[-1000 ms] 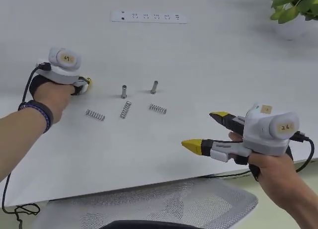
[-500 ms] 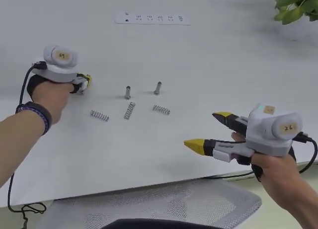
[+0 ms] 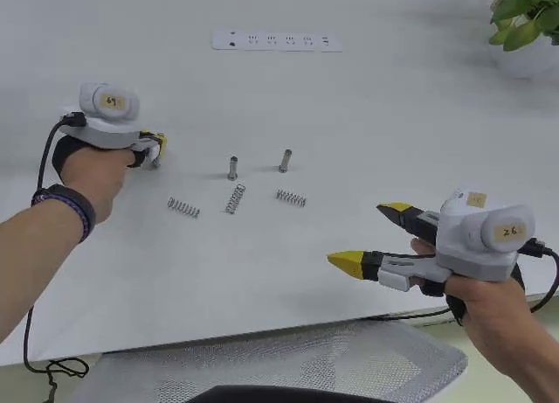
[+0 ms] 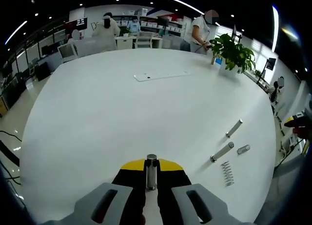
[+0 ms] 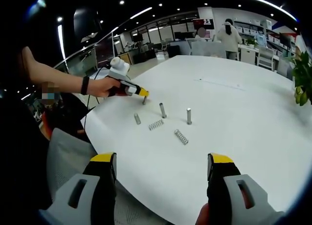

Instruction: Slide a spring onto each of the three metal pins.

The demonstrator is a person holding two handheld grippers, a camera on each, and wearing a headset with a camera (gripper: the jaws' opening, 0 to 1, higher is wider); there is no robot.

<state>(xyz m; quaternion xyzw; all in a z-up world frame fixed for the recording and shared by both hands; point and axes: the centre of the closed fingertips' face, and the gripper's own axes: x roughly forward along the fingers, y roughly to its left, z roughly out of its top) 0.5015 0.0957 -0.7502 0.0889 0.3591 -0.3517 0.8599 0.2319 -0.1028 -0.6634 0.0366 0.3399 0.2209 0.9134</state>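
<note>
The left hand-held gripper [image 4: 151,162] is clamped shut on the left-most pin [image 4: 151,173], held upright at the left of the counter [image 3: 367,97]. The nearest spring [image 3: 183,207] lies flat just right of it, long axis roughly left to right. The middle spring [image 3: 235,198] and right spring [image 3: 291,198] lie in front of the middle pin [image 3: 232,168] and right pin [image 3: 285,160]. The right hand-held gripper [image 3: 370,235] hovers wide open and empty; the springs lie ahead and to its left, well apart. Being free, it seems the one to fetch a spring.
</note>
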